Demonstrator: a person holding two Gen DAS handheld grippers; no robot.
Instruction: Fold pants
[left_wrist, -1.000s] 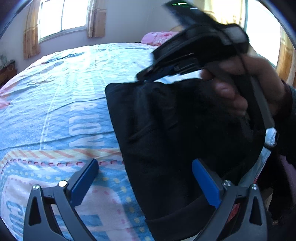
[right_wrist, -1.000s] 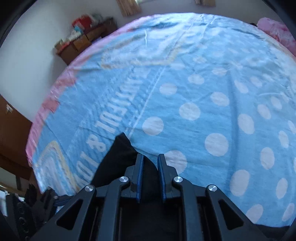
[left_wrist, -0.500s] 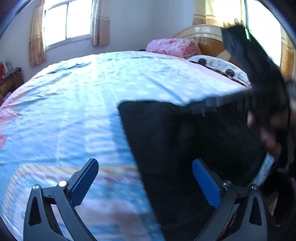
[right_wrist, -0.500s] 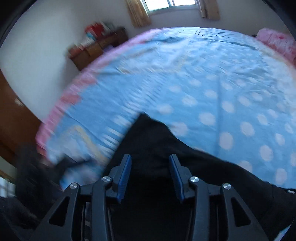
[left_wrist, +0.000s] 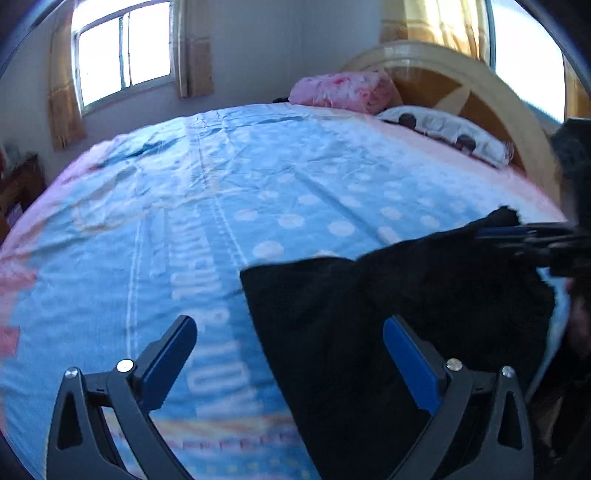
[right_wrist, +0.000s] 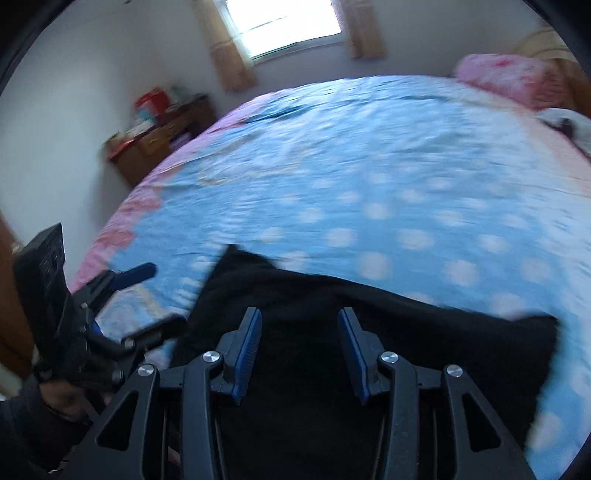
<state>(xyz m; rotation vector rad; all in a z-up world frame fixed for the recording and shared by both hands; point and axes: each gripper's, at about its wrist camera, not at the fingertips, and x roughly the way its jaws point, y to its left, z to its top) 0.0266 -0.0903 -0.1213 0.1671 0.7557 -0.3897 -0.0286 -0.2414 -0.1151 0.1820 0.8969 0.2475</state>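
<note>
In the left wrist view, the left hand-held gripper (left_wrist: 290, 360) is spread wide at the bottom, grasping nothing. The black pants (left_wrist: 388, 332) lie folded on the bed (left_wrist: 221, 192) at lower right. In the right wrist view, the right hand-held gripper (right_wrist: 300, 354) hangs released above the pants (right_wrist: 424, 332), bottom centre
</note>
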